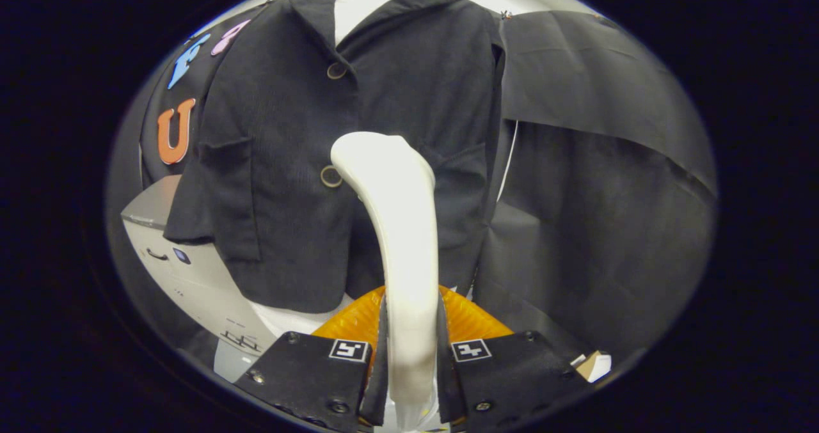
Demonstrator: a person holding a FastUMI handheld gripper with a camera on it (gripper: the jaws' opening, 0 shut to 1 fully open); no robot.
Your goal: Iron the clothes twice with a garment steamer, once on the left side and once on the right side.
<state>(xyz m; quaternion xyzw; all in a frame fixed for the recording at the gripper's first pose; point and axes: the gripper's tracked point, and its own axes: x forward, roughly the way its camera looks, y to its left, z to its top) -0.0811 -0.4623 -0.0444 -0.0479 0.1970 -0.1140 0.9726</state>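
Centrally, the fingers (409, 362) clamp the garment steamer (400, 228) by its handle; its head rises just ahead, against the hanging dark jacket (288, 164) right of the lower button (331, 176). A pass appears in hand; which side is unclear. Next: a steady stroke along the fabric.

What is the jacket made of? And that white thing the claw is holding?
The dark jacket looks like soft woven cloth, matte, with fine ribs and round buttons. The white steamer, squeezed in the claw, looks like smooth, slightly glossy plastic, since light shines off its curve.
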